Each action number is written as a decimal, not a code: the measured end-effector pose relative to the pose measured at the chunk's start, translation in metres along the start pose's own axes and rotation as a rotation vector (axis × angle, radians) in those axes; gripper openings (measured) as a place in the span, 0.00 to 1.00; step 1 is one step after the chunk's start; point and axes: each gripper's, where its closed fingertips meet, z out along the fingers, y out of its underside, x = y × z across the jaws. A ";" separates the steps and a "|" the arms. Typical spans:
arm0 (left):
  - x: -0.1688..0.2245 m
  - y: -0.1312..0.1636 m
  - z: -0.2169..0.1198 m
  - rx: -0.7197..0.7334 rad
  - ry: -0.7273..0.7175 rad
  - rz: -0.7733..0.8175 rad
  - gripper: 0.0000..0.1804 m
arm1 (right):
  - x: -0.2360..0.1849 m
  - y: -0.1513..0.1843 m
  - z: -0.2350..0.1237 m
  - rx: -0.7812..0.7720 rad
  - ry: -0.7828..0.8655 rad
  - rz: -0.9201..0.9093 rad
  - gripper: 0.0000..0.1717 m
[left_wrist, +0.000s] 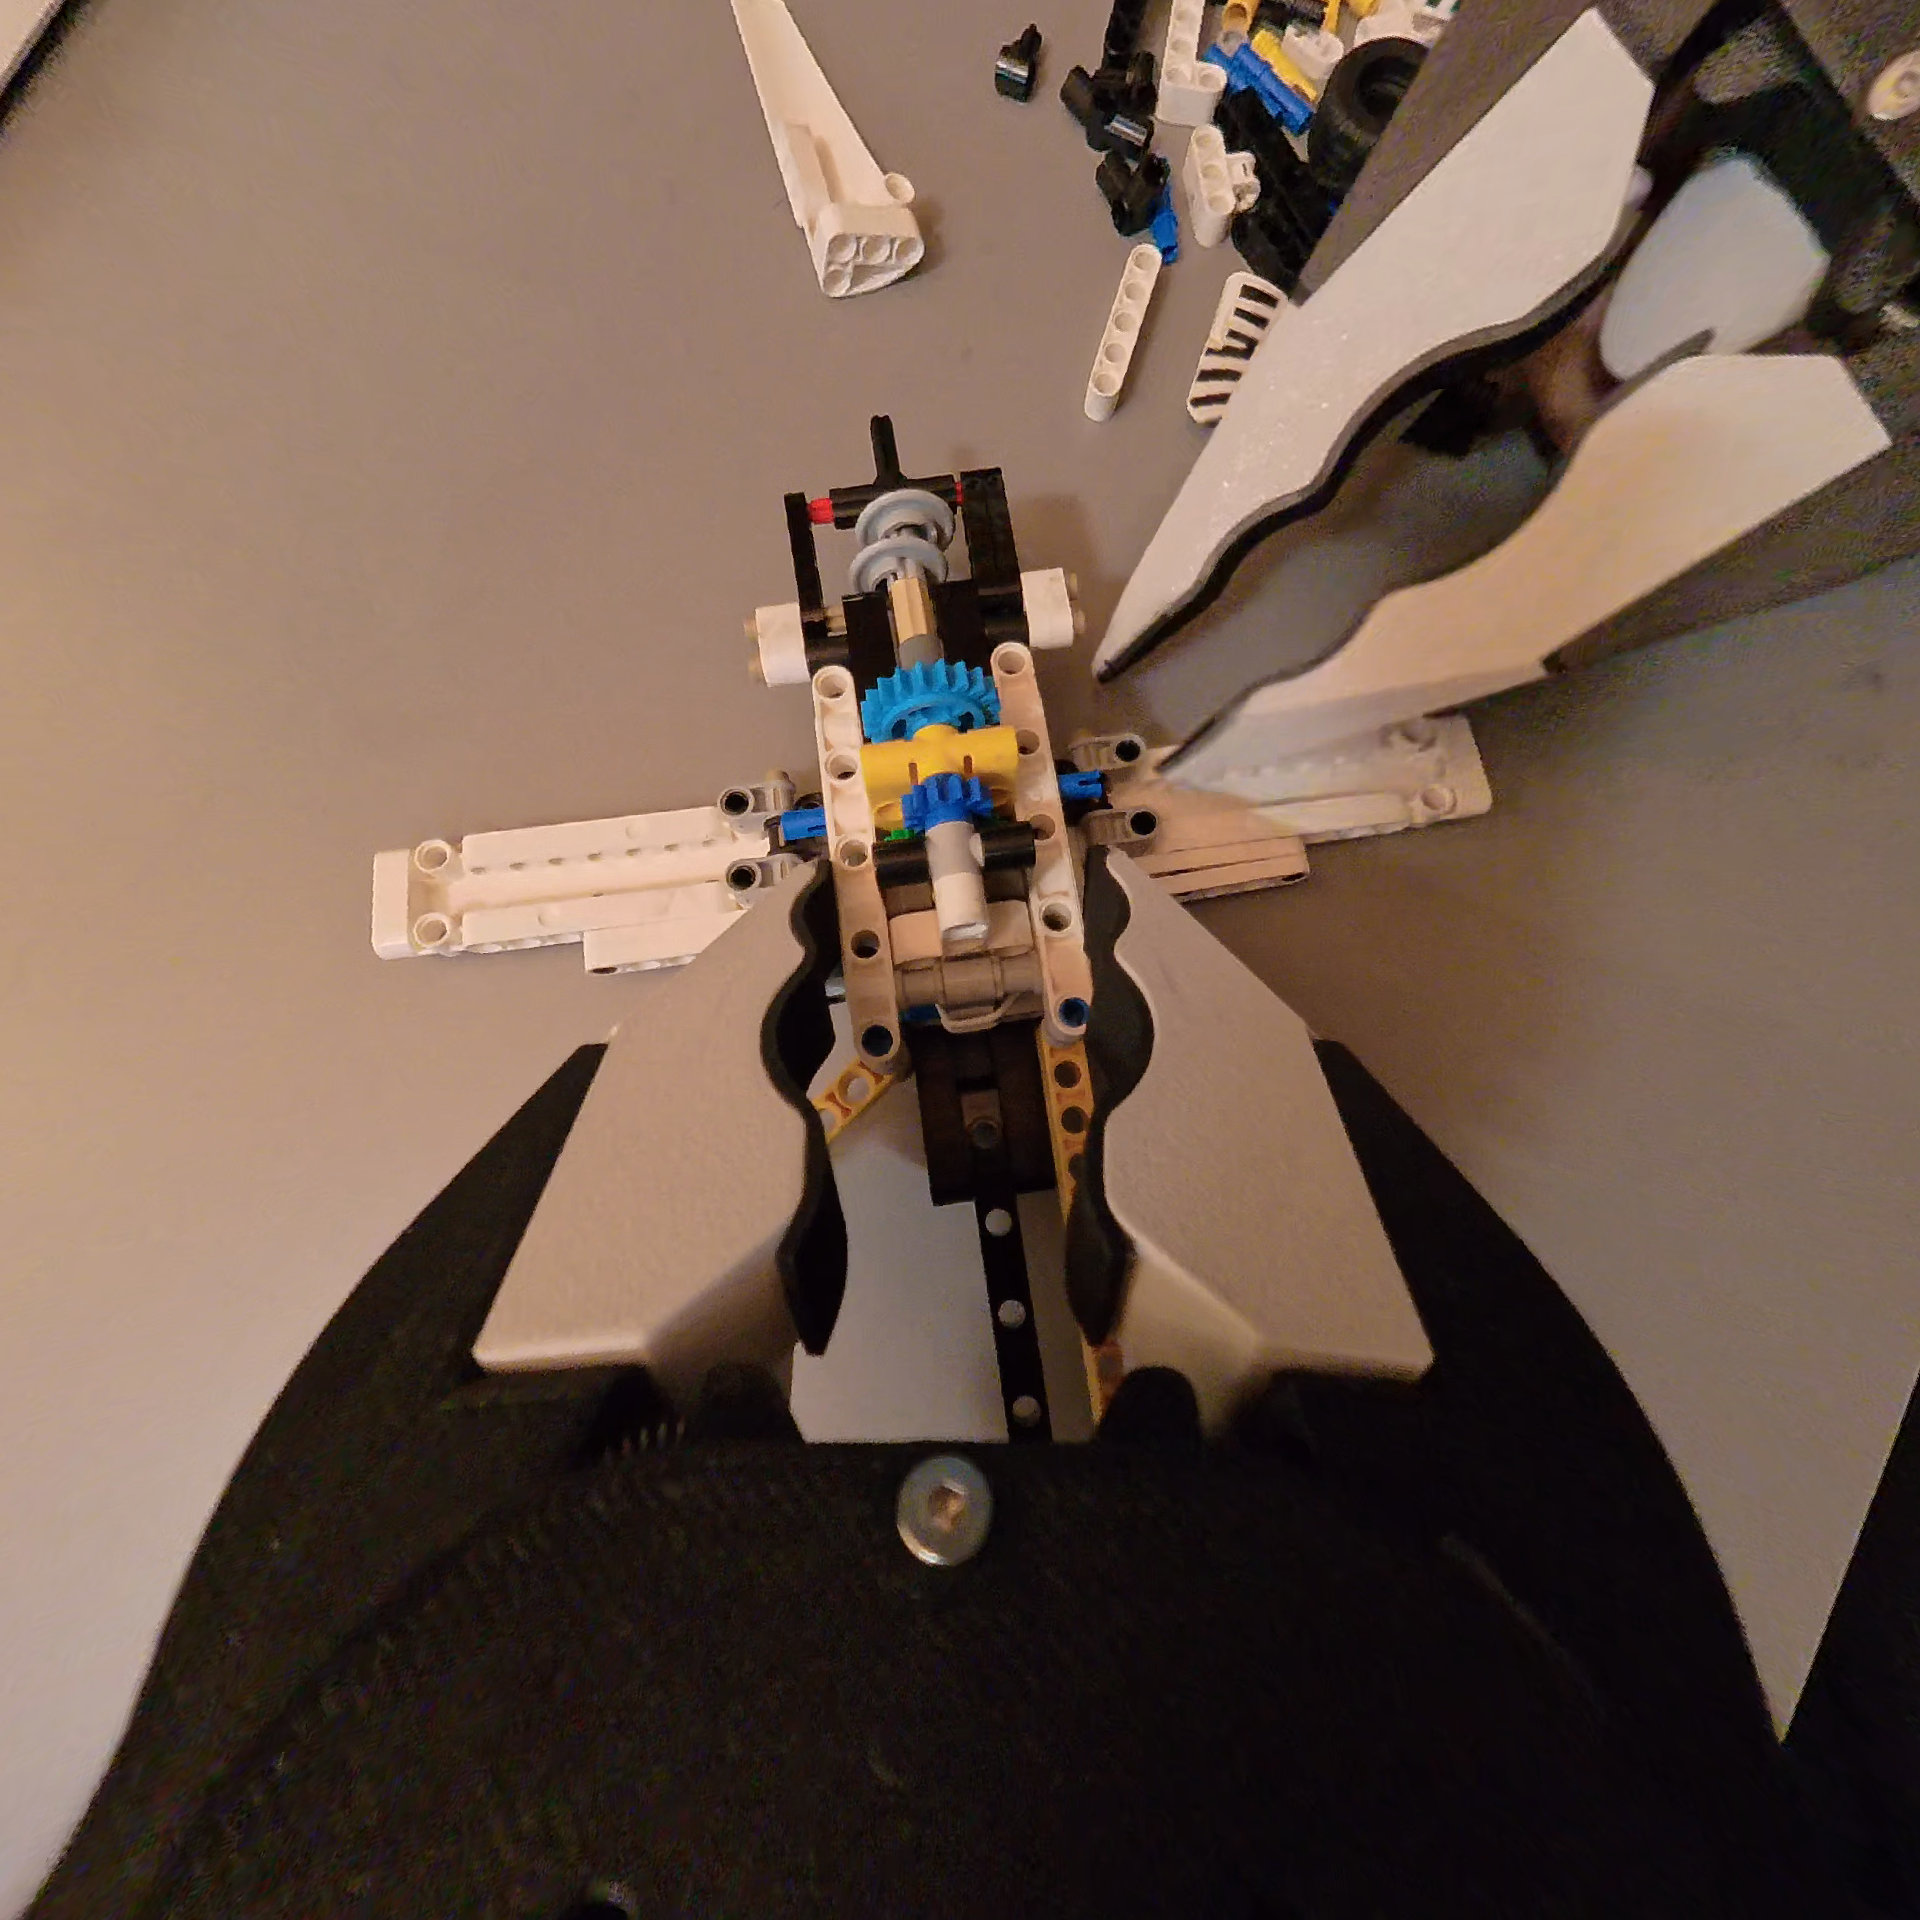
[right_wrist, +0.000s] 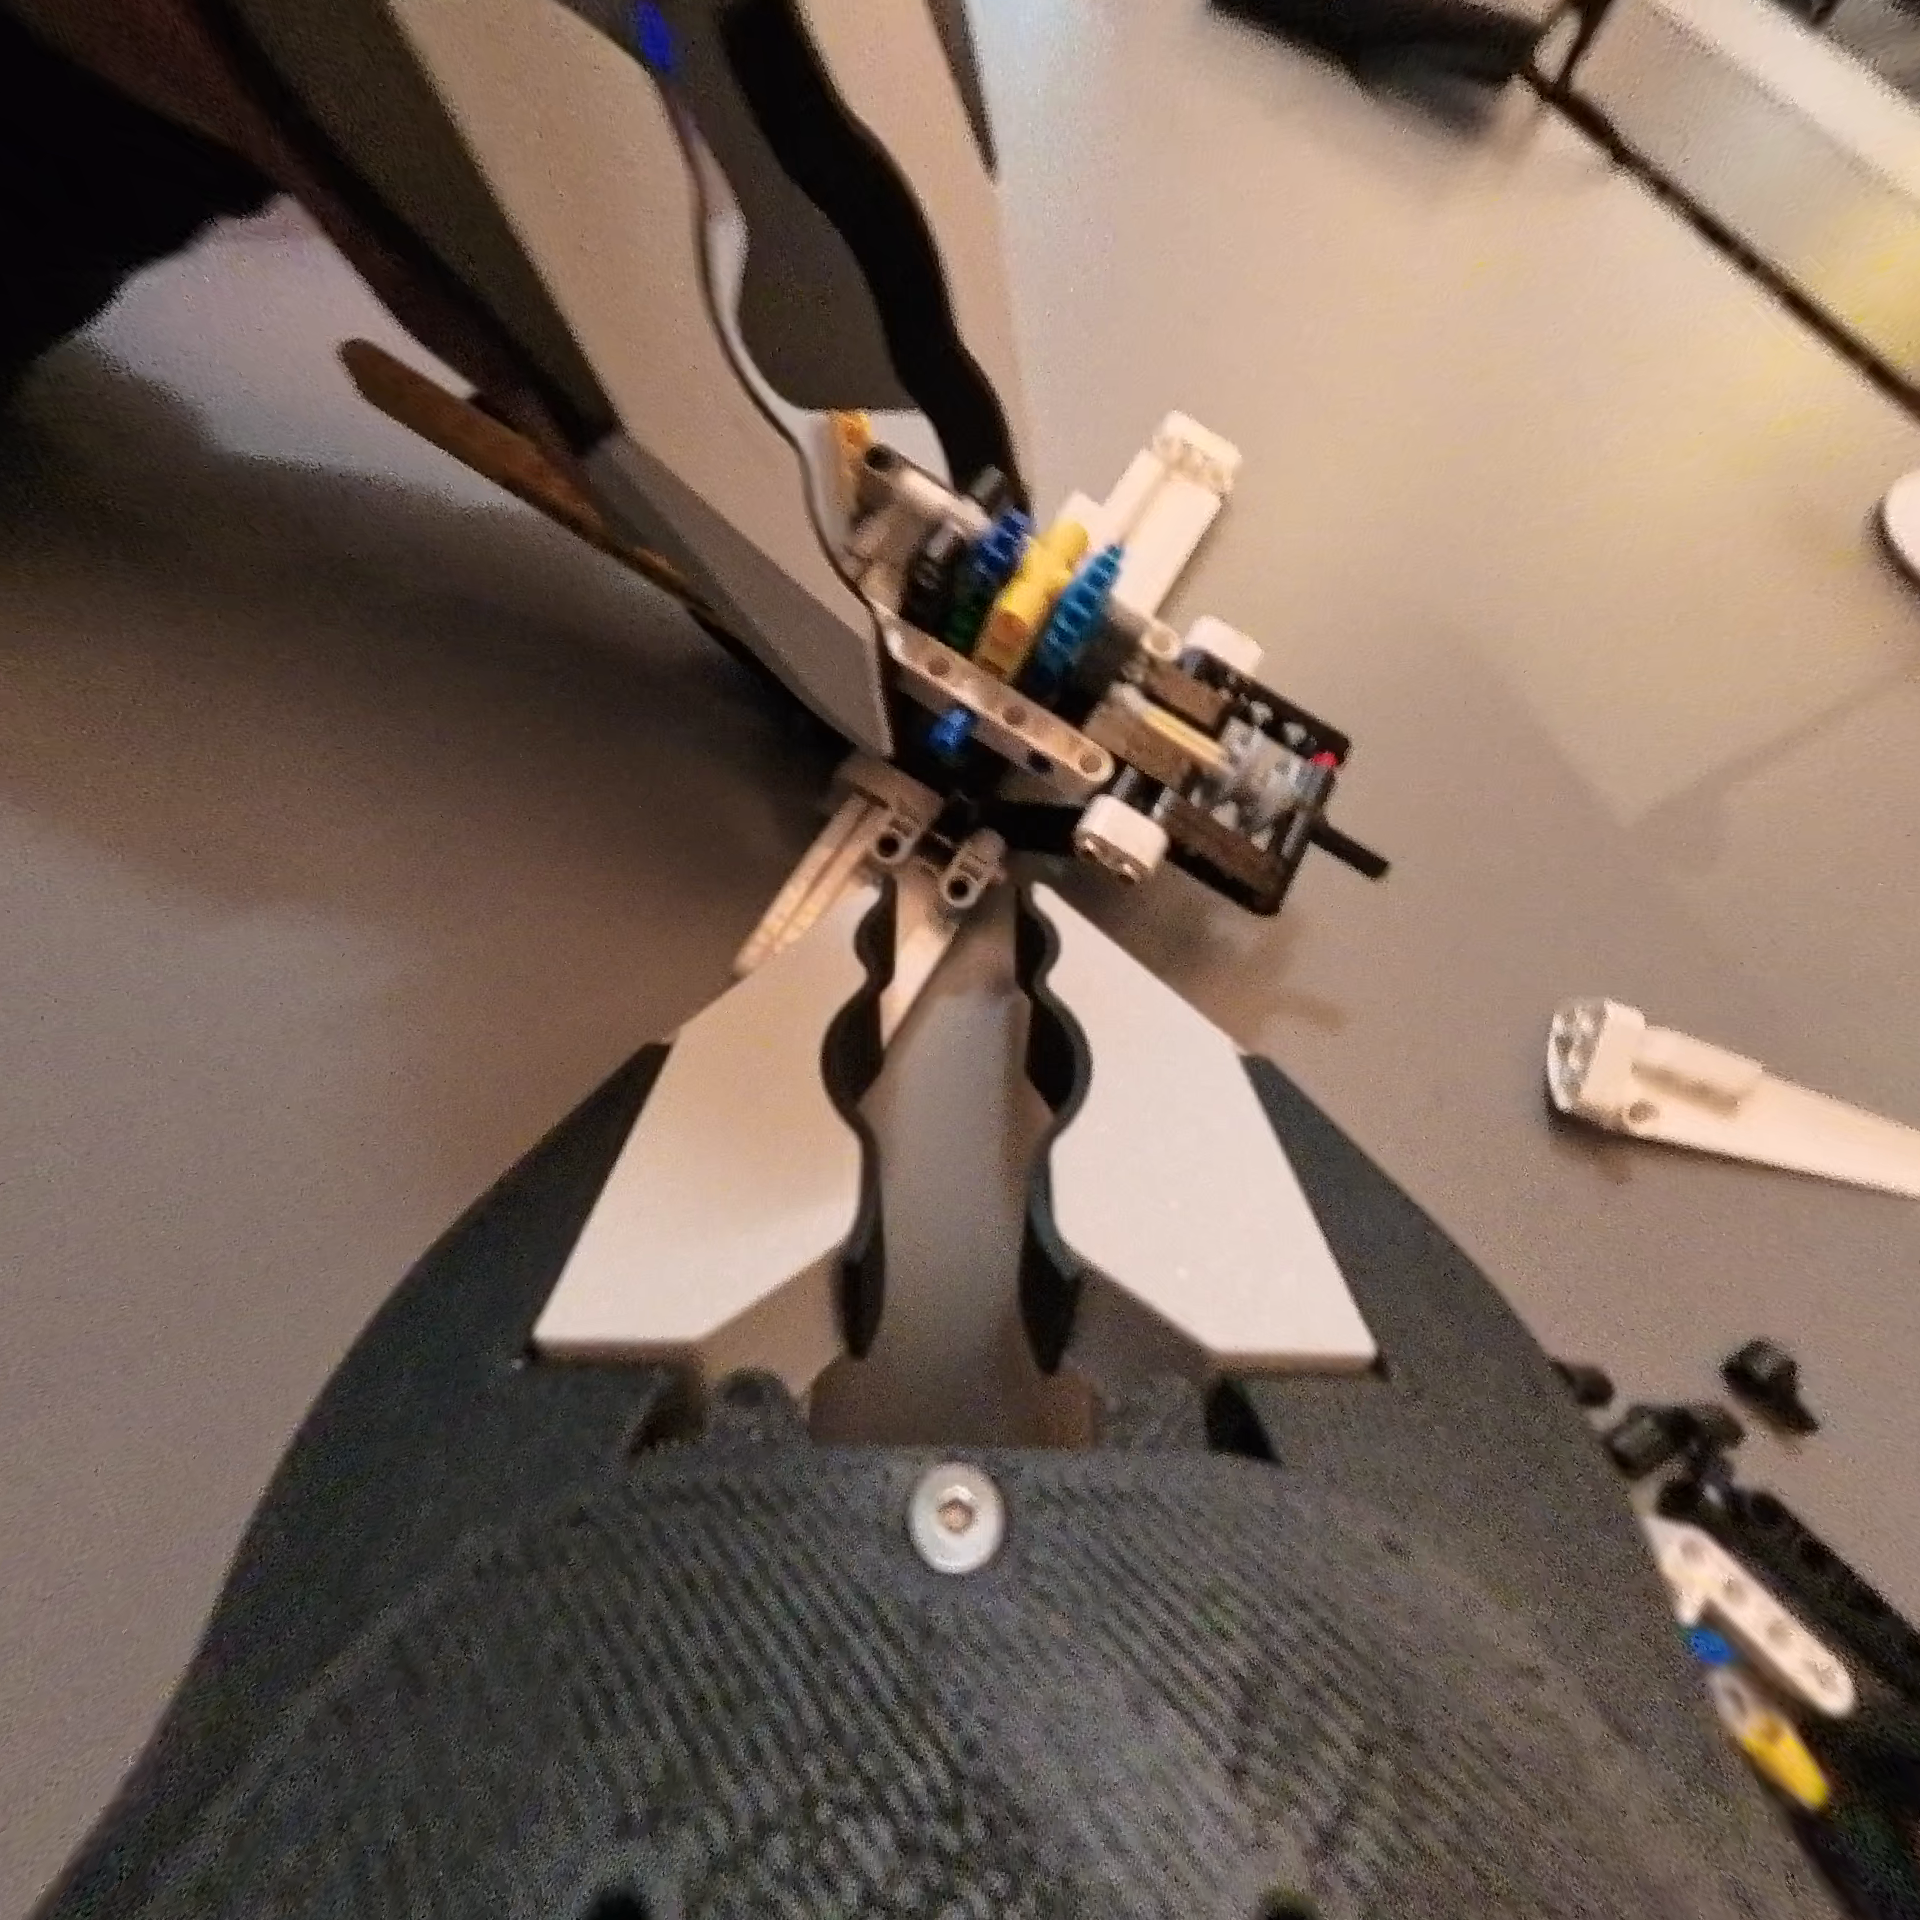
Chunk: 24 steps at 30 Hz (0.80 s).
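Left gripper (left_wrist: 956, 904): its jaws are clamped on the body of a brick-built model (left_wrist: 940, 790), one pad pressed against each white side beam of the frame; the model's black and yellow tail beams run back between the fingers.

Right gripper (right_wrist: 951, 894): jaws parted a little, tips at the model's near wing (right_wrist: 800, 914). A white panel of that wing lies between the fingers, but the view is blurred and I cannot tell whether the pads press on it.

Model: it sits out on the grey tabletop (left_wrist: 364, 520), held at its middle. Down its spine run a light blue gear (left_wrist: 923, 704), a yellow block (left_wrist: 935, 764), a smaller dark blue gear and a grey-and-white axle, with two grey discs in a black frame at the far end. Flat white wing panels stick out to either side; the one on the right gripper's side lies under that gripper's tips.

Nearby: a long white tapered panel (left_wrist: 821, 156) lies by itself, well apart from the model. A heap of loose pieces (left_wrist: 1226, 114) in black, white, blue and yellow, with a black tyre among them, sits beyond the right gripper. A white holed beam (left_wrist: 1122, 332) and a striped white piece lie at its edge.
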 end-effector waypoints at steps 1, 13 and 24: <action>0.000 0.000 0.000 0.001 0.000 -0.001 0.26 | 0.004 0.004 0.001 -0.021 0.014 0.017 0.11; -0.001 0.000 0.001 -0.003 -0.031 -0.006 0.26 | -0.010 -0.012 0.001 0.049 -0.031 0.144 0.01; -0.003 -0.001 0.001 -0.006 -0.079 -0.013 0.26 | -0.009 -0.004 0.011 -0.026 -0.008 0.288 0.03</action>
